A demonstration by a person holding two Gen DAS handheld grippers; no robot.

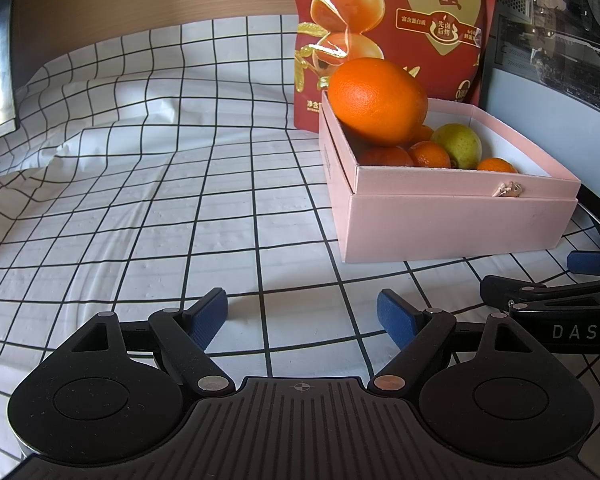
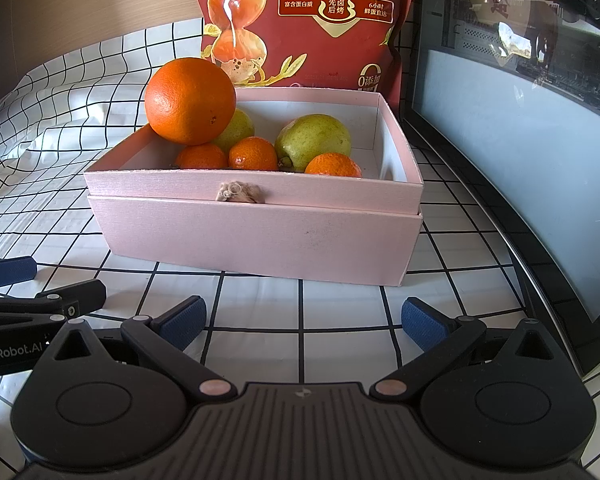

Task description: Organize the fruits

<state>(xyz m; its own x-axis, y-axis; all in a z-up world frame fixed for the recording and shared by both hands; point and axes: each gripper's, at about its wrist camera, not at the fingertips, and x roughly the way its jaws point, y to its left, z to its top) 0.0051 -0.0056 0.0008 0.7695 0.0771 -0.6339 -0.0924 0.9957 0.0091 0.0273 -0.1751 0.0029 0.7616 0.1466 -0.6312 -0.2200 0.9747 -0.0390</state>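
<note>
a dimpled round orange [image 2: 190, 101] is perched on the pink cardboard box's [image 2: 256, 236] left rim, above smooth pears [image 2: 314, 141] and mandarins [image 2: 253, 153]. both the left claw [image 1: 302, 314] and right claw [image 2: 303, 320] are held open and empty over the grid-printed counter [image 1: 160, 200], near the box's front wall.

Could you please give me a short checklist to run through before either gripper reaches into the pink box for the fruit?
1. Left gripper jaws open and holding nothing: ok.
2. Right gripper jaws open and holding nothing: ok.
3. Pink box uncovered, fruit reachable from above: ok.
4. Big orange seated securely: not ok, it perches at the box's left rim on top of other fruit.
5. Destination for the fruit in view: cannot tell.
6. Cloth in front of the box free for approach: ok.
</note>
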